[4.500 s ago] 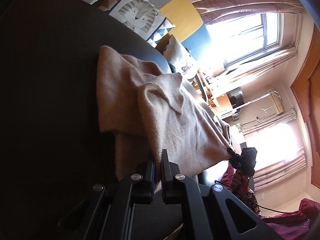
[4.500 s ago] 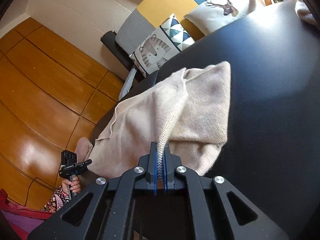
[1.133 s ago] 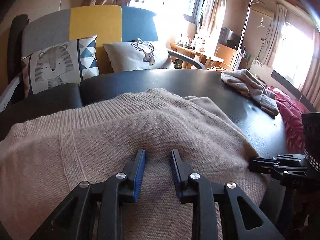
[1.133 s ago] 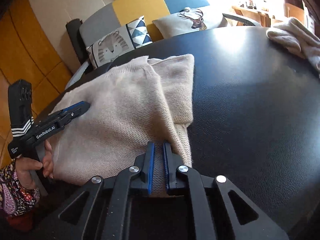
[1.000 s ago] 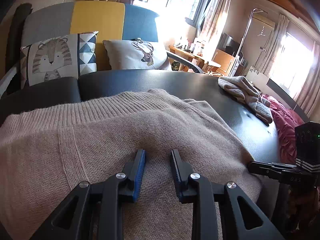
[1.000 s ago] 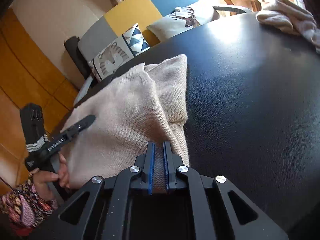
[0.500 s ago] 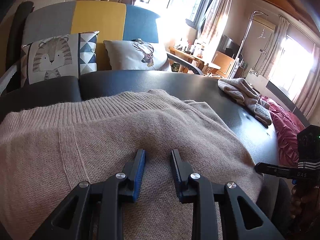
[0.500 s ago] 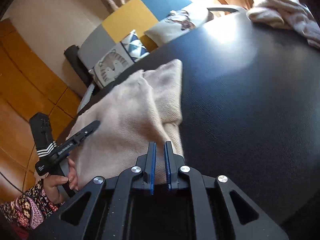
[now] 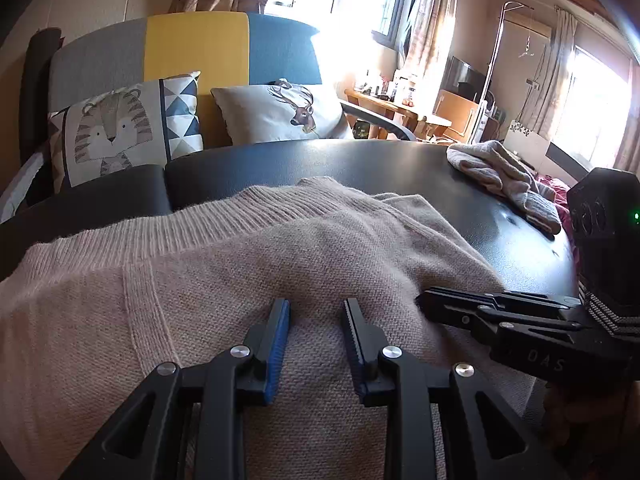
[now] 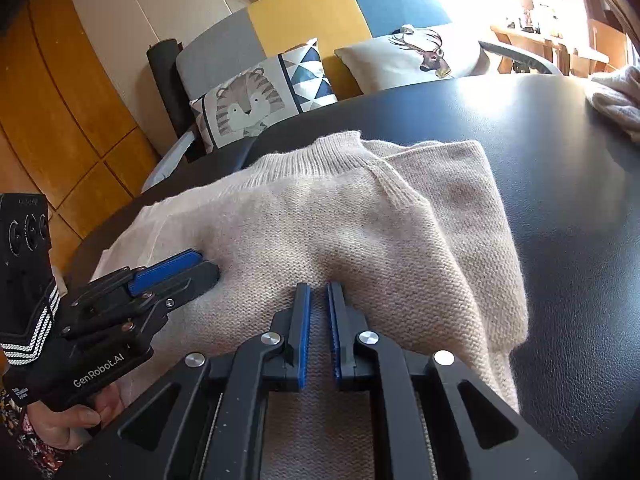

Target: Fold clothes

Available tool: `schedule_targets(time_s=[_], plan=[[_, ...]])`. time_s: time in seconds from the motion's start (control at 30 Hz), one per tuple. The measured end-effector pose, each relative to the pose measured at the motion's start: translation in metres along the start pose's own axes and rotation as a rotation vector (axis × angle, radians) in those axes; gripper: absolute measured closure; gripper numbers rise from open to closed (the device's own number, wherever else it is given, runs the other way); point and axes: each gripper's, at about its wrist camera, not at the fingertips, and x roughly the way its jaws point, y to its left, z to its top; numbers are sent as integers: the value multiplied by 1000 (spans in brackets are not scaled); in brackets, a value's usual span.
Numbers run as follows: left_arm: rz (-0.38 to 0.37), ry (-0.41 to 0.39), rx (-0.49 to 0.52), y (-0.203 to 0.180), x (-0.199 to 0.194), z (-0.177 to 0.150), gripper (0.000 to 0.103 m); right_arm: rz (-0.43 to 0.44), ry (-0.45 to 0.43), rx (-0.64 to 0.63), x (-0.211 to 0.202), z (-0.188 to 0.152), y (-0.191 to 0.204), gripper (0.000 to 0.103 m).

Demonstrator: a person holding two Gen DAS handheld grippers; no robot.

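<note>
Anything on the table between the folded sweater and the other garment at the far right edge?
Nothing: bare black table between sweater and crumpled garment, clearest in the right wrist view.

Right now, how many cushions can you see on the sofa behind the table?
2: a tiger cushion against the grey and yellow back, and a deer cushion to its right. Others may be hidden.

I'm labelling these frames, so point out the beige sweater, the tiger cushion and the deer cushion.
beige sweater (image 10: 360,216): right wrist view, on its folded knit front.
tiger cushion (image 9: 112,132): left wrist view, on the tiger's face.
deer cushion (image 9: 280,114): left wrist view, on the pale fabric beside the deer's head.
</note>
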Motion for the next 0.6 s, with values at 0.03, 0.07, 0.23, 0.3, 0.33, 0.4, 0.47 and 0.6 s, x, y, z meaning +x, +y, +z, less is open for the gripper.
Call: schedule_targets(time_s=[0.03, 0.07, 0.23, 0.3, 0.33, 0.4, 0.47, 0.6], plan=[[-2, 1, -2, 0, 0, 0, 75, -4, -3, -2, 1, -1, -1, 94], [-1, 1, -2, 0, 0, 0, 75, -9, -7, -4, 1, -2, -1, 94], [48, -1, -2, -1, -8, 0, 75, -22, -14, -13, 2, -3, -2, 94], [88, -14, -32, 3, -18, -3, 75, -11, -15, -4, 2, -3, -4, 94], [104, -18, -53, 7, -25, -6, 75, -6, -16, 1, 3, -3, -5, 94], [150, -22, -88, 20, -37, -13, 75, -1, -17, 5, 3, -4, -6, 94], [219, -34, -109, 35, -50, -22, 76, -1, -17, 5, 3, -3, -6, 94], [316, -43, -162, 60, -69, -37, 76, -5, -17, 0, 2, -3, -5, 94]])
